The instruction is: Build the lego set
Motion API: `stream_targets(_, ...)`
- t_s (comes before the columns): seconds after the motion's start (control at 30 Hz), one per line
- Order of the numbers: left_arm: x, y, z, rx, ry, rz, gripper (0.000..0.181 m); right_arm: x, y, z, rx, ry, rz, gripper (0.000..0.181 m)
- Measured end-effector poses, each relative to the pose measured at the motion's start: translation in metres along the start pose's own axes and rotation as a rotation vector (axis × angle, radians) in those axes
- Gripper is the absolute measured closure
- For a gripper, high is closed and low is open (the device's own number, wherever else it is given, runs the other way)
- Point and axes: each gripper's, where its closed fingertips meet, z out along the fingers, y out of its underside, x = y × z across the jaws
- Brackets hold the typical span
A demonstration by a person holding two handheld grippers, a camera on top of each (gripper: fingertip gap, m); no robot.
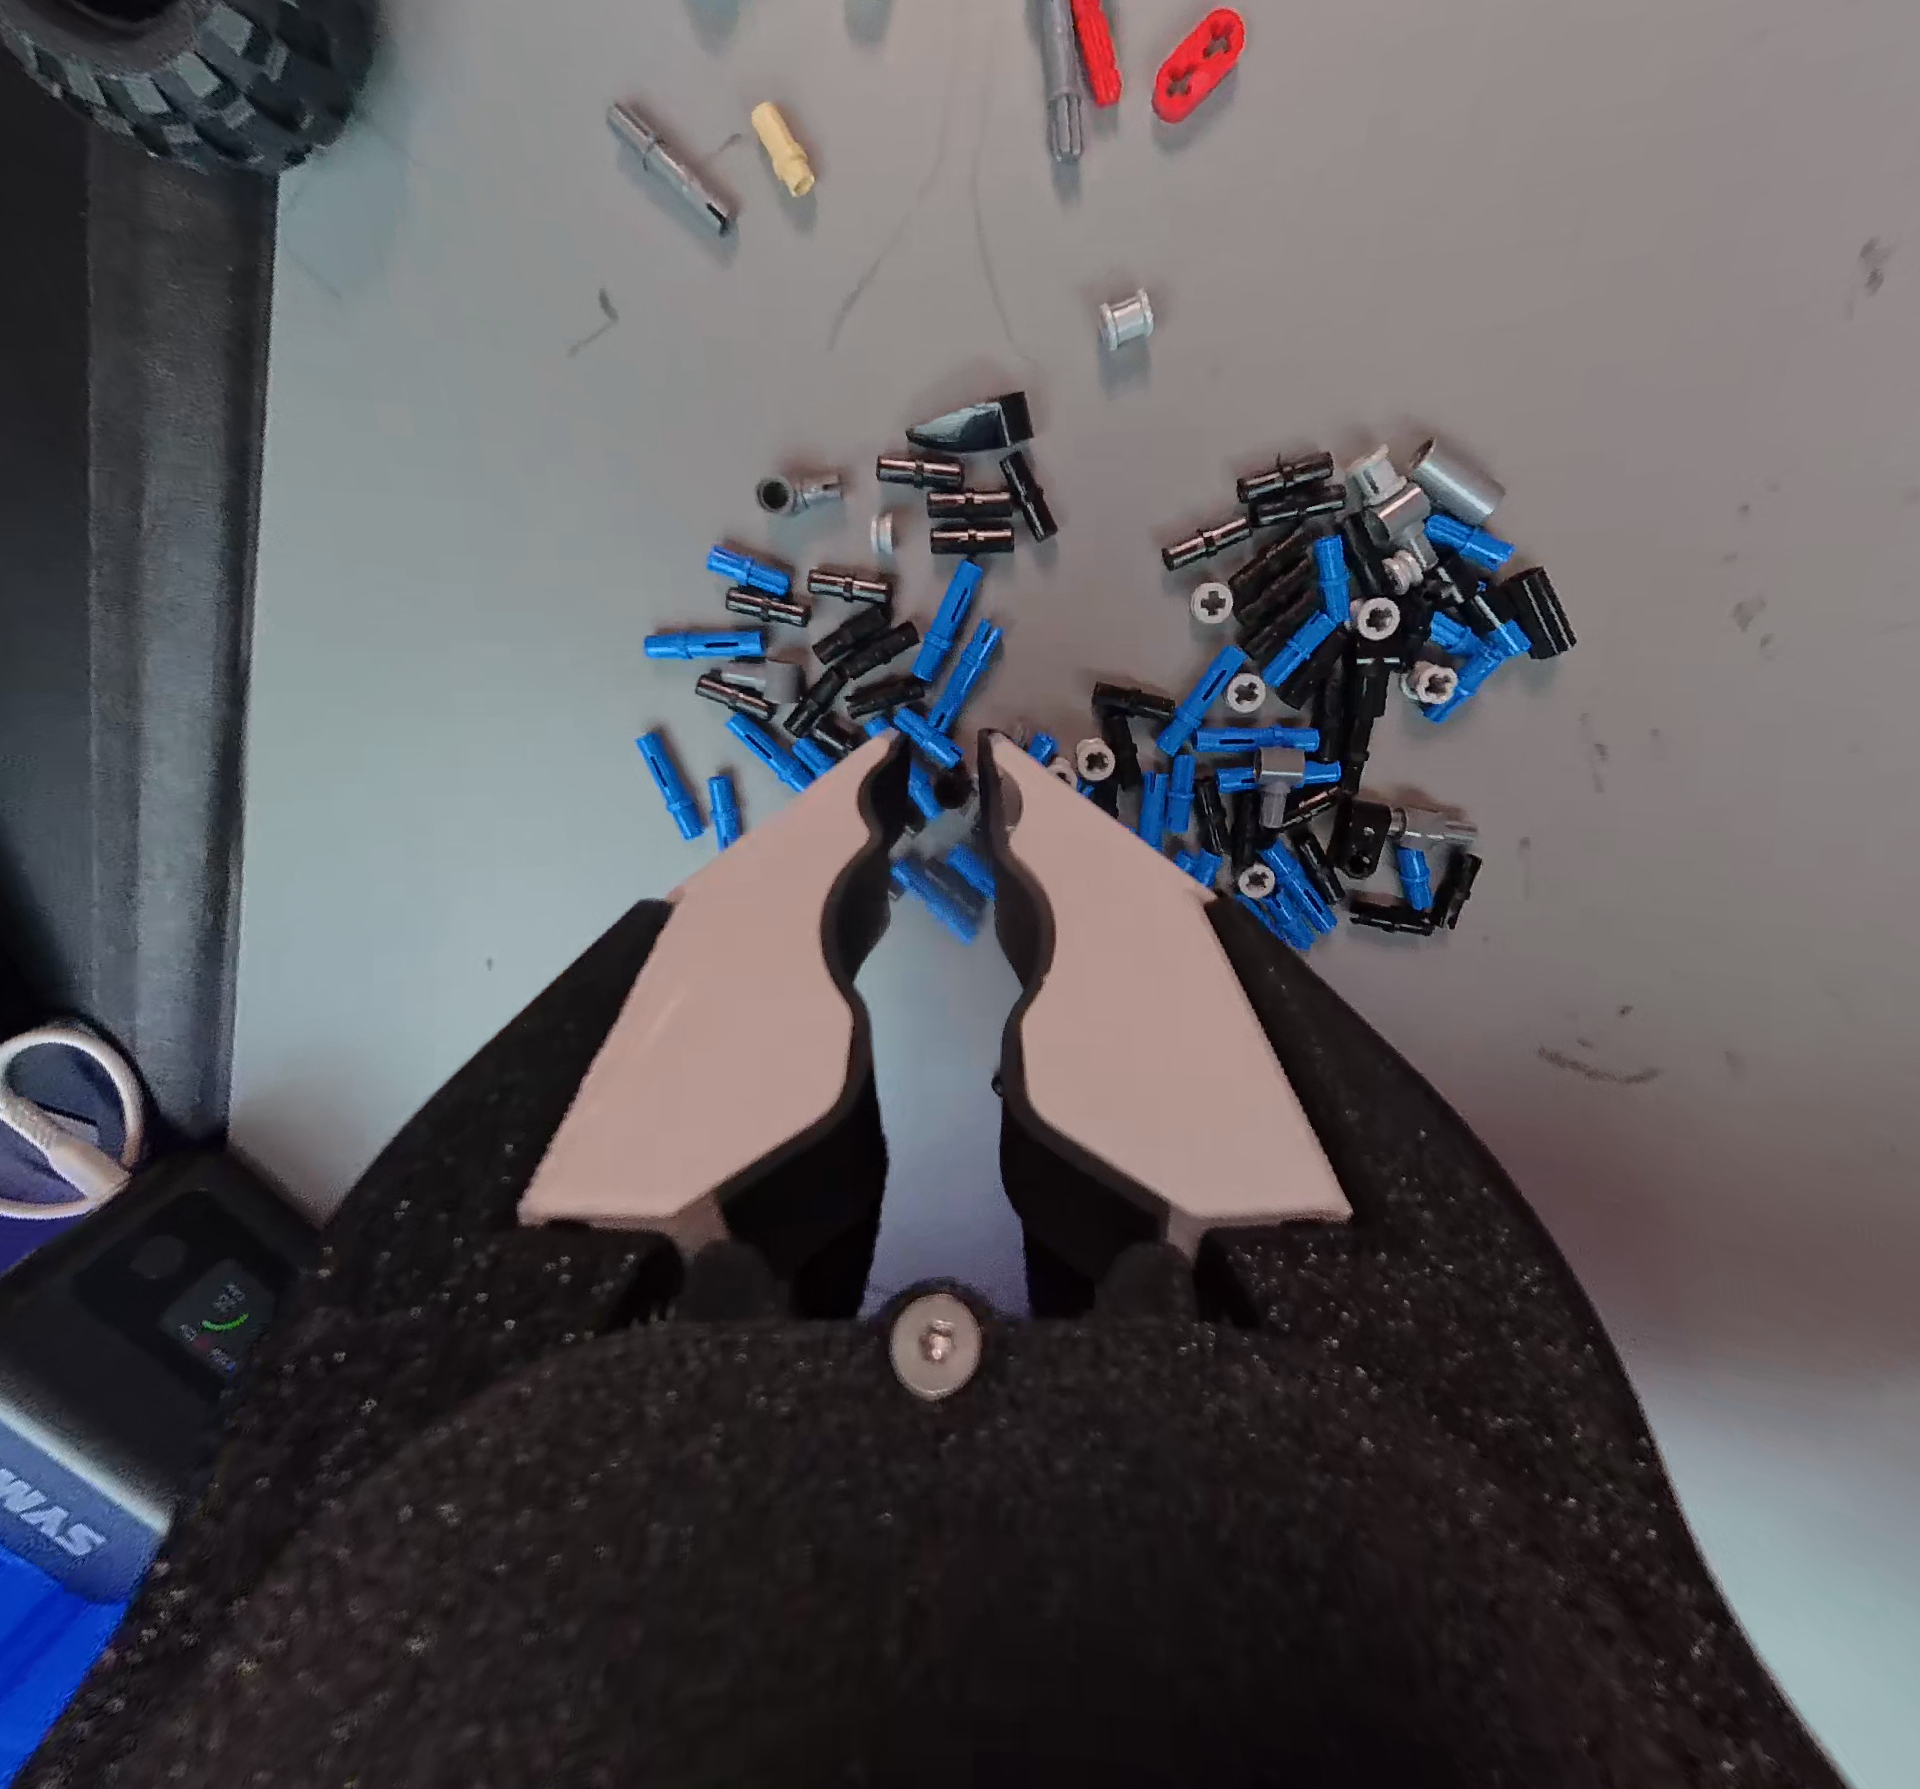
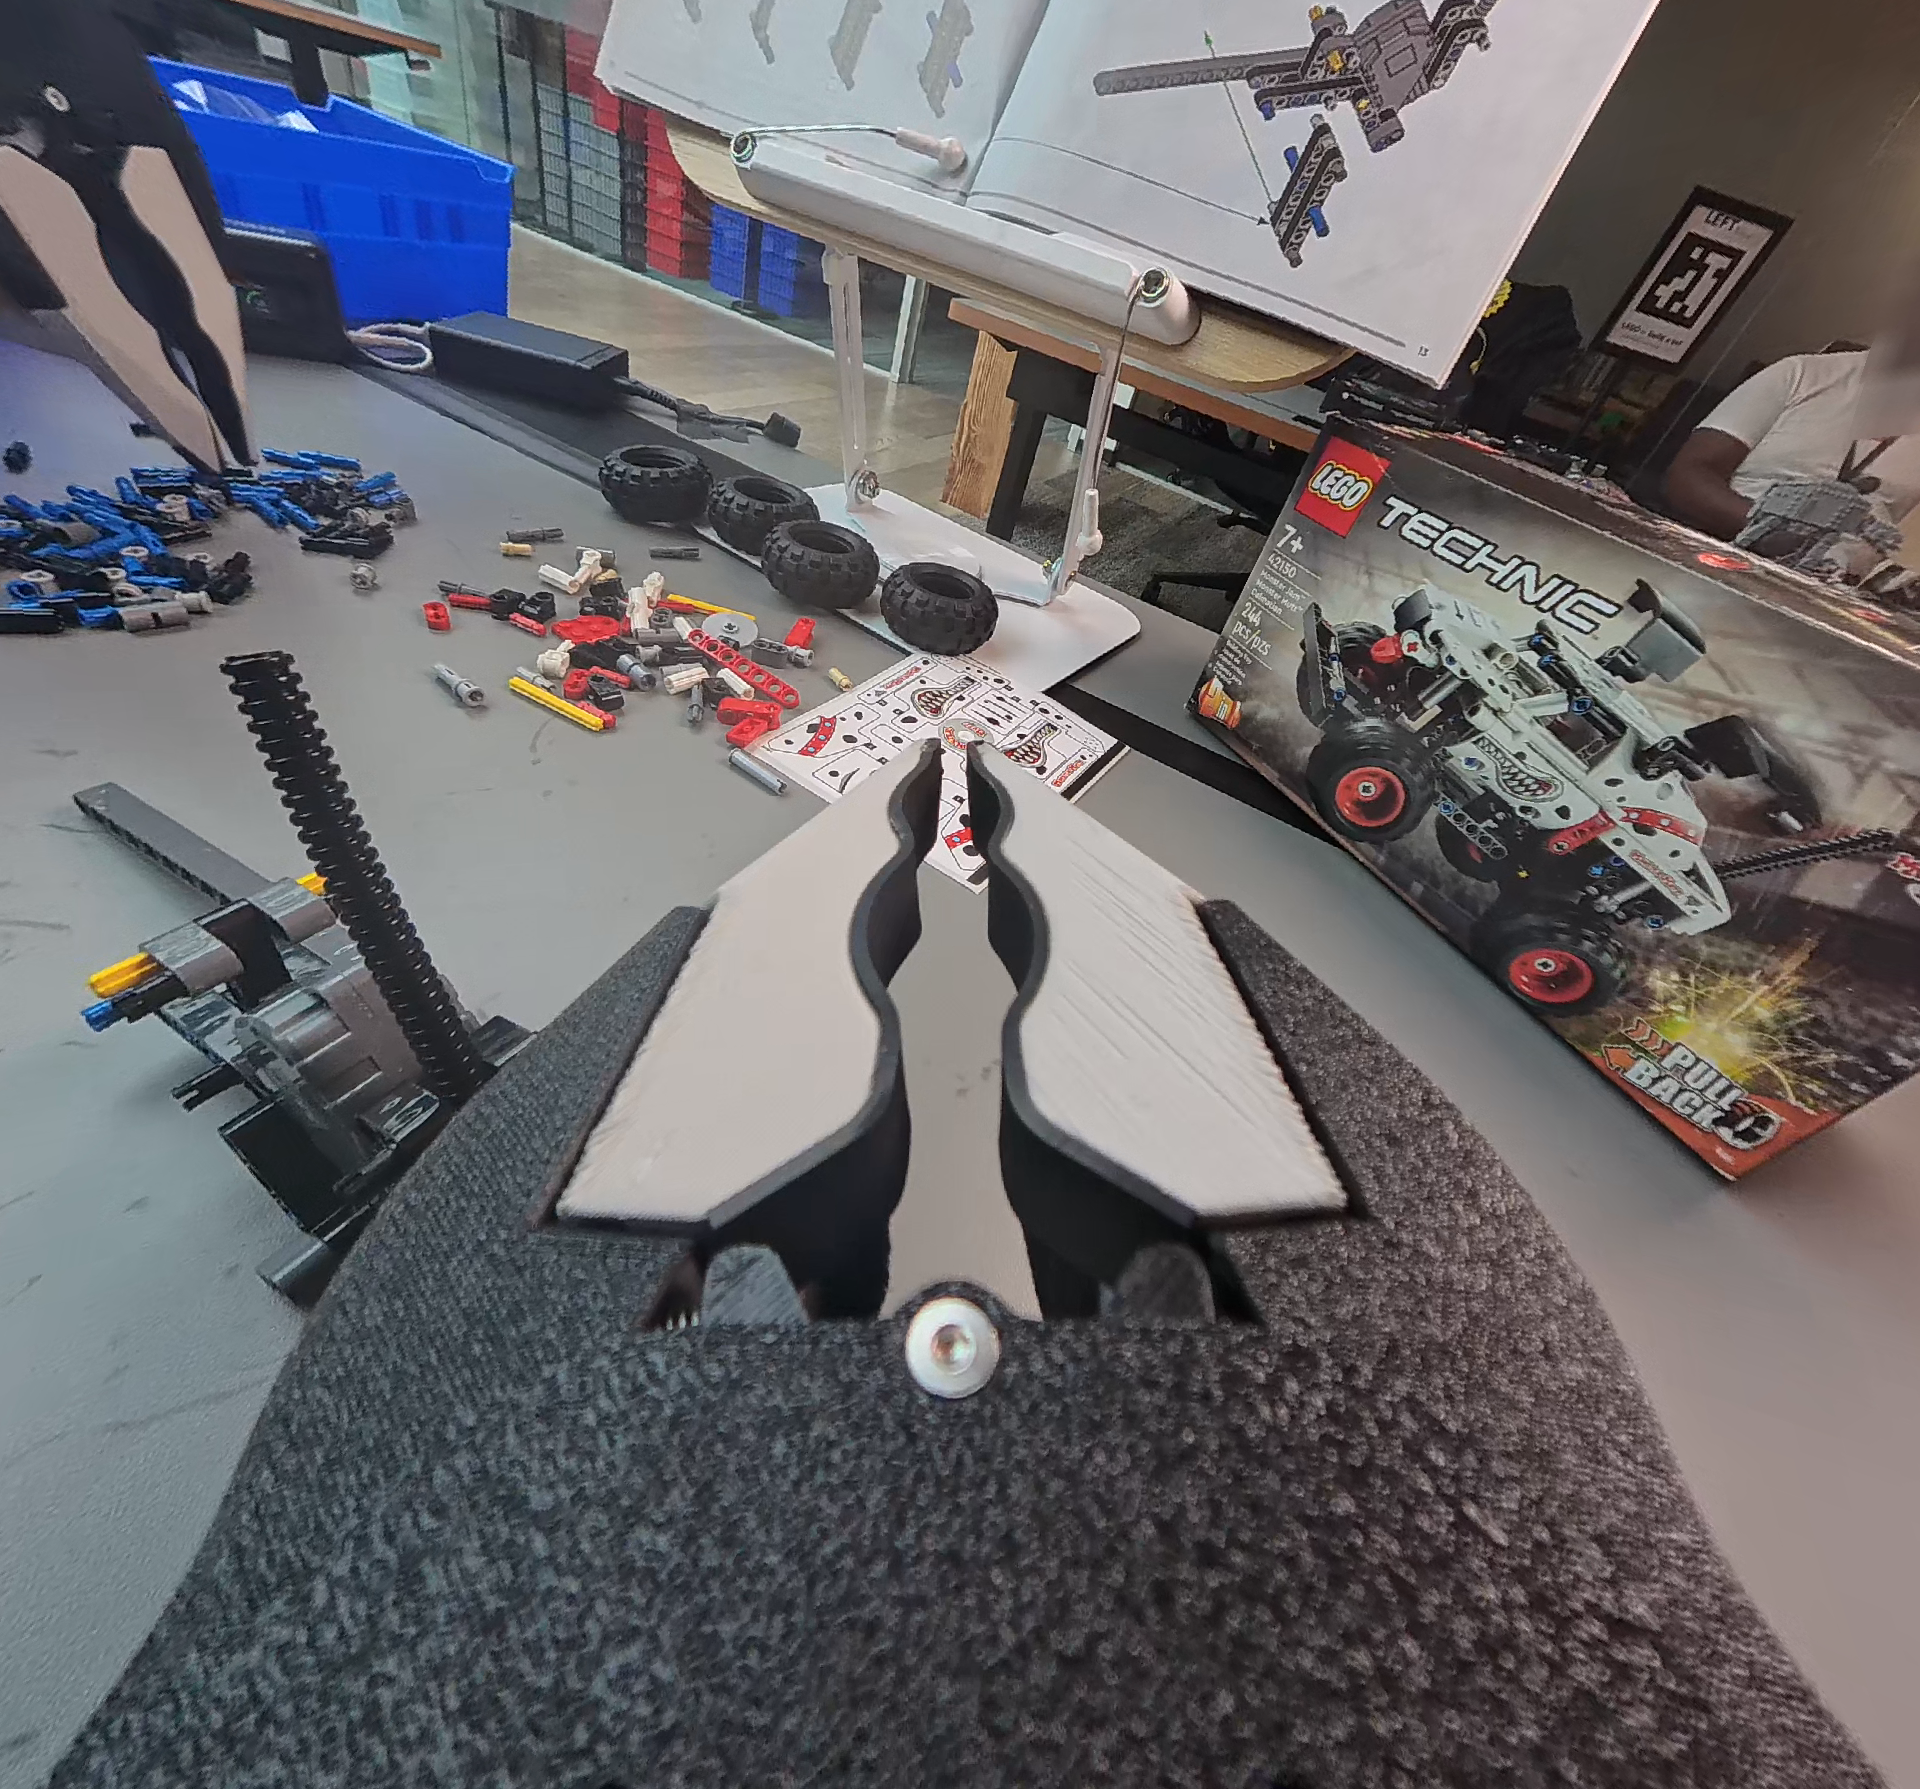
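Observation:
My left gripper (image 1: 940, 747) points down into a heap of blue and black pins (image 1: 1340, 679), its jaws a little apart over a blue pin (image 1: 928, 740) and a small black piece. It also shows in the right wrist view (image 2: 223, 461), tips on the same heap (image 2: 135, 544). My right gripper (image 2: 951, 750) hovers above the table, almost shut with a thin gap, and holds nothing. The part-built grey and black assembly (image 2: 301, 1012) with a ribbed black hose (image 2: 332, 846) lies to its left.
A black tyre (image 1: 177, 4) and loose red, grey and tan parts (image 1: 1198, 63) lie beyond the heap. Several tyres (image 2: 821, 563), a red and white parts pile (image 2: 665, 648), a sticker sheet (image 2: 883, 711), the set's box (image 2: 1558, 804), a booklet on a stand (image 2: 1143, 46), a blue bin (image 2: 343, 181). My right fingertips sit around 35 centimeters from my left ones.

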Motion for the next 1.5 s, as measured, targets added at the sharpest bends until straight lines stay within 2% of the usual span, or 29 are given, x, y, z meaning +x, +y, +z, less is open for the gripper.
stream_targets(0.1, -0.009, -0.003, 0.003, 0.004, -0.06, 0.002, 0.155, 0.0, 0.0, 0.0, -0.001, -0.001, 0.002, 0.177)
stream_targets(0.2, -0.012, -0.002, 0.006, 0.002, -0.059, -0.026, 0.153, 0.0, 0.0, 0.0, -0.001, -0.003, 0.003, 0.177)
stream_targets(0.37, -0.008, 0.014, 0.011, -0.062, -0.019, -0.036, 0.169, 0.0, 0.0, 0.0, -0.002, -0.004, 0.003, 0.177)
stream_targets(0.5, -0.006, 0.021, 0.008, -0.079, -0.012, -0.032, 0.174, 0.0, 0.001, 0.0, -0.004, -0.004, 0.005, 0.177)
stream_targets(0.7, -0.011, 0.016, -0.009, -0.023, -0.044, -0.056, 0.169, 0.0, 0.001, 0.0, -0.005, -0.002, 0.002, 0.177)
stream_targets(0.87, -0.002, -0.001, -0.027, 0.065, -0.048, -0.054, 0.166, 0.0, 0.0, 0.0, -0.004, 0.0, -0.001, 0.177)
stream_targets(0.97, 0.005, -0.021, -0.044, 0.18, -0.102, -0.065, 0.162, -0.001, 0.0, 0.0, -0.003, 0.001, -0.001, 0.177)
stream_targets(1.1, 0.028, -0.058, -0.078, 0.447, -0.167, -0.117, 0.158, 0.0, 0.0, -0.001, -0.002, 0.004, 0.005, 0.176)
stream_targets(1.23, 0.062, -0.078, -0.102, 0.677, -0.203, -0.184, 0.156, 0.0, 0.0, 0.0, -0.004, 0.002, 0.002, 0.176)
stream_targets(1.33, 0.09, -0.082, -0.105, 0.811, -0.211, -0.249, 0.154, -0.001, 0.0, 0.0, -0.004, 0.004, -0.003, 0.176)
stream_targets(1.5, 0.131, -0.078, -0.083, 0.962, -0.156, -0.439, 0.152, 0.0, 0.001, 0.001, -0.01, 0.011, -0.002, 0.176)
